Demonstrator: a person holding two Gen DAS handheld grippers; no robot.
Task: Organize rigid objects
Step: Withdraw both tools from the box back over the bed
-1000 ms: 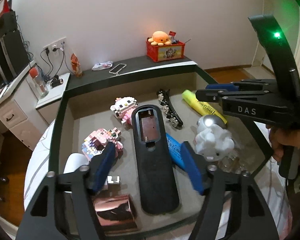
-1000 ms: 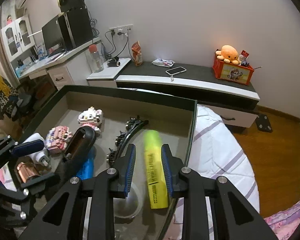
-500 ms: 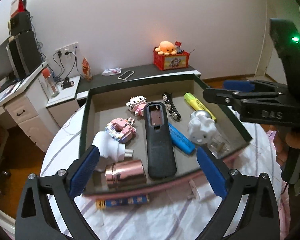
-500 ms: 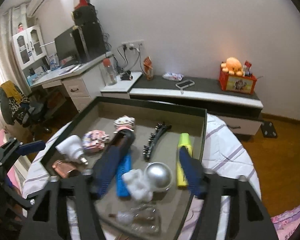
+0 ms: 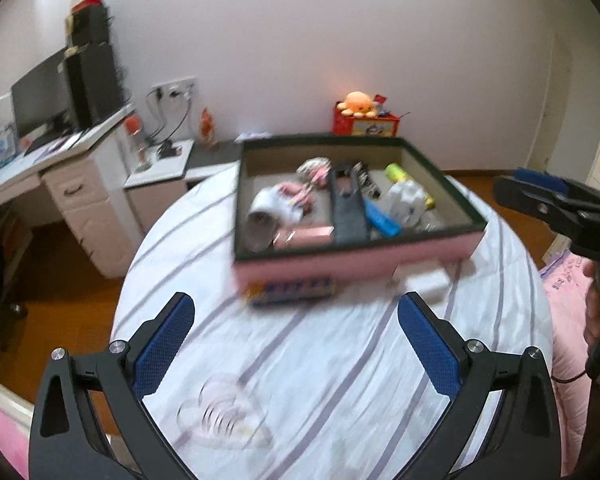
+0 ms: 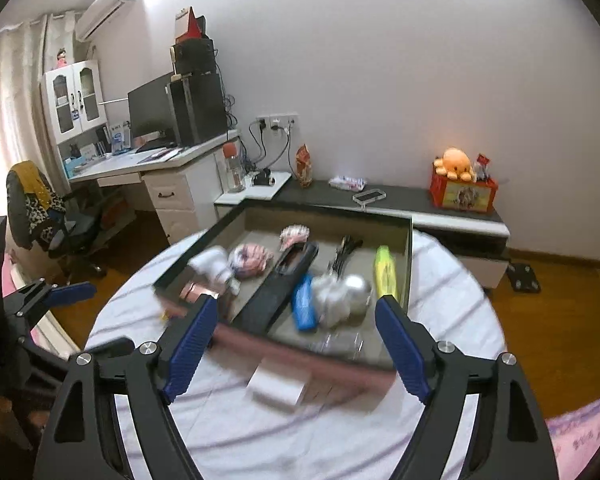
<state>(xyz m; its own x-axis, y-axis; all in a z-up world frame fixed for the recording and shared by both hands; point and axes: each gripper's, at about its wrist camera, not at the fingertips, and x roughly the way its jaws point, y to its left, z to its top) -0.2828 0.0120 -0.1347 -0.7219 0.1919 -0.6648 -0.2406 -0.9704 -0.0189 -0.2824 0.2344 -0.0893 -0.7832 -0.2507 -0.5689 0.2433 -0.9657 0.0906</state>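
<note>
A pink box with a dark rim [image 5: 356, 264] [image 6: 410, 248] stands on the round table. In it lie a black remote [image 5: 348, 208] [image 6: 279, 292], a blue marker [image 5: 382, 220] [image 6: 304, 308], a yellow highlighter [image 5: 404, 180] [image 6: 384, 272], a white plug [image 5: 265, 208], a copper cylinder [image 5: 304, 236], block figures and a silver-and-white toy [image 6: 340, 294]. My left gripper [image 5: 295, 348] is open and empty, above the cloth in front of the box. My right gripper [image 6: 295, 344] is open and empty over the box's near edge.
A blue-and-yellow packet [image 5: 291, 292] and a white block [image 5: 424, 280] [image 6: 277, 388] lie on the striped cloth [image 5: 340, 380] by the box front. A clear heart-shaped piece [image 5: 219, 416] lies near my left gripper. A desk [image 6: 159, 172] and low shelf [image 6: 420, 200] stand behind.
Both grippers have pulled back from inside the box and opened wide. The remote and highlighter stay in the box. The views are blurred by motion.
</note>
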